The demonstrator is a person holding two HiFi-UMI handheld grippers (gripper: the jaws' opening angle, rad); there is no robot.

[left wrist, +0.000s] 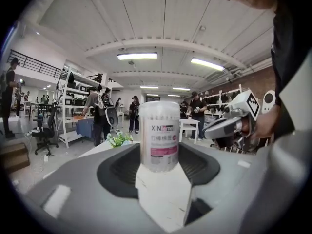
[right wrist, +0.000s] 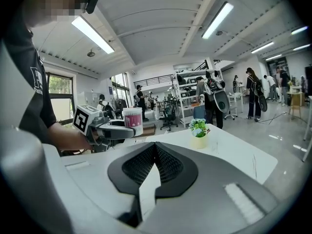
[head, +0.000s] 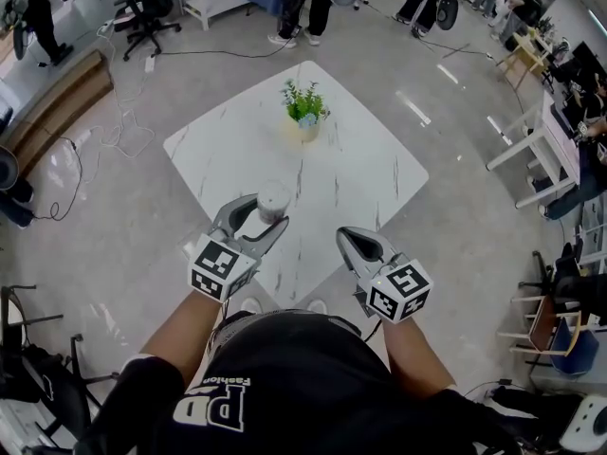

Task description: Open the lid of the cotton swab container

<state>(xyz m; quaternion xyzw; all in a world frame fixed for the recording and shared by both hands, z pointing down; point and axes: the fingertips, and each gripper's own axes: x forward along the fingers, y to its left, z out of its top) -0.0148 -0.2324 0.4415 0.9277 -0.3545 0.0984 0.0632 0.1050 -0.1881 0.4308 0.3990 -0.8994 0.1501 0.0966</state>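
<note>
The cotton swab container (head: 272, 200) is a clear cylinder with a white lid and a pink label. It stands upright in my left gripper (head: 268, 216), which is shut on its lower body and holds it above the near edge of the white marble table (head: 365, 164). In the left gripper view the container (left wrist: 159, 130) fills the gap between the dark pads (left wrist: 119, 167), and its lid is on. My right gripper (head: 345, 235) hovers beside it to the right, jaws shut and empty. The right gripper view shows its own tips (right wrist: 155, 146) meeting, with the held container (right wrist: 132, 120) off to the left.
A small potted plant (head: 305, 110) stands at the far side of the table. Around the table are an office chair (head: 147, 12), white desks (head: 541, 140), floor cables and several people at the back of the room.
</note>
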